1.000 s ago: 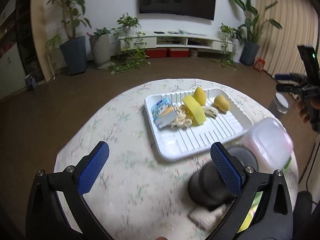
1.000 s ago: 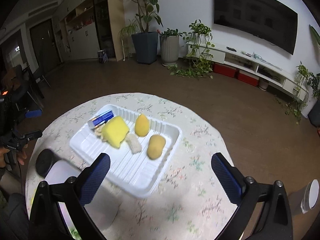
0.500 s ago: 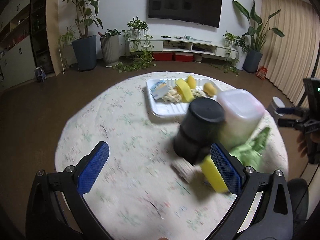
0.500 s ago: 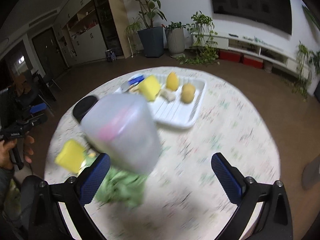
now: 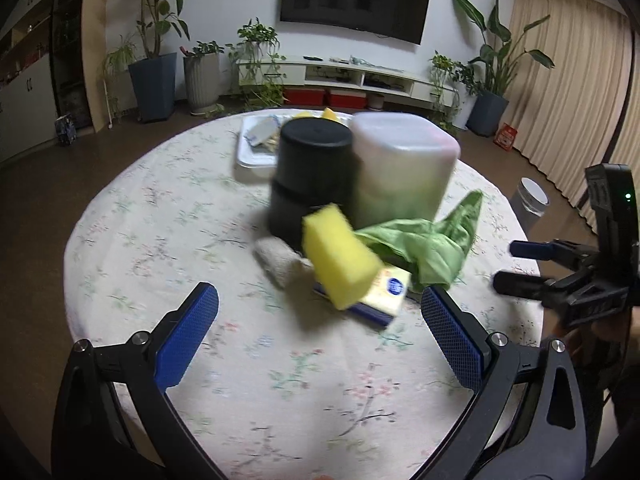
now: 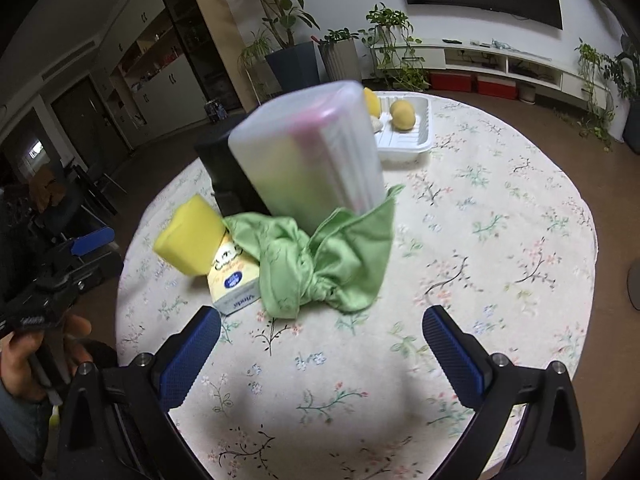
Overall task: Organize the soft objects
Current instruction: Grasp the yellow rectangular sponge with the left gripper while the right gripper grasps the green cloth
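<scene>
Here, everything is placed relative to the translucent white plastic container (image 6: 308, 156).
Left gripper (image 5: 320, 320): blue-padded fingers spread wide, holding nothing, low over the floral tablecloth (image 5: 160, 220).
Right gripper (image 6: 322, 340): also wide open and empty.
Crumpled green cloth (image 6: 320, 256): against the container's near base.
Yellow sponge block (image 6: 190, 236): left of the cloth, leaning on a pale yellow tissue pack (image 6: 234, 276).
Black cylindrical canister (image 5: 312, 176): touching the container's left side.
Beige rolled cloth (image 5: 276, 258): in front of the canister.
White ribbed tray (image 6: 408, 142): behind the container, partly hidden by it, holding yellow soft items (image 6: 402, 114).
</scene>
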The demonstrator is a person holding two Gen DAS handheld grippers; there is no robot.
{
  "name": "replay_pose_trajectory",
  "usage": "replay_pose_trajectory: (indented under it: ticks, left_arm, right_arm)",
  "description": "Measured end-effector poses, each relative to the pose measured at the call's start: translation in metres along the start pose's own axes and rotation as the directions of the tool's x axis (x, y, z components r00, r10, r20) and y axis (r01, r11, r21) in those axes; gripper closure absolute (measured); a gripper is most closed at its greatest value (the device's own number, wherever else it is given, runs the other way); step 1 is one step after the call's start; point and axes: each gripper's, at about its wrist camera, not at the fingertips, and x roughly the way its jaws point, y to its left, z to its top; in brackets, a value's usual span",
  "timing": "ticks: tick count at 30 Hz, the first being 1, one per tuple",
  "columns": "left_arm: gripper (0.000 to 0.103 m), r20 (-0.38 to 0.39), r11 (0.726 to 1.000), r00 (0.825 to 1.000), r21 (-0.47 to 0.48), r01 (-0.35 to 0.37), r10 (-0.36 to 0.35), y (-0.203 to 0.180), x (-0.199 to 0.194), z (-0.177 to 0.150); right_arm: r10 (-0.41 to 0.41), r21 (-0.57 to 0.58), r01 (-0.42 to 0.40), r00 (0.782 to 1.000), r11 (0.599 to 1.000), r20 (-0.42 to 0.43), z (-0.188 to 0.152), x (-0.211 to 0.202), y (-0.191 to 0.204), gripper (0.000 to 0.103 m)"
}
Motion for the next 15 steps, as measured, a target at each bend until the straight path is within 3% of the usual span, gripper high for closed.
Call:
replay_pose_trajectory:
  ticks: [6,15]
  left_arm:
    - [0.000,-0.005,0.999,0.999,0.023,-0.039,0.039,-0.016,0.020,0.007]
    - [0.000,-0.086,0.996,0.993,-0.014,-0.086,0.085,-0.008,0.059,0.012]
  right_arm:
    - [-0.039,-0.029,0.039,0.999,0.999,0.002,0.004,0.021,0.010,0.000]
    - [-0.075,-0.033,0.074,0.997,0.997,-0.023,0.017,0.052,0.008,0.000]
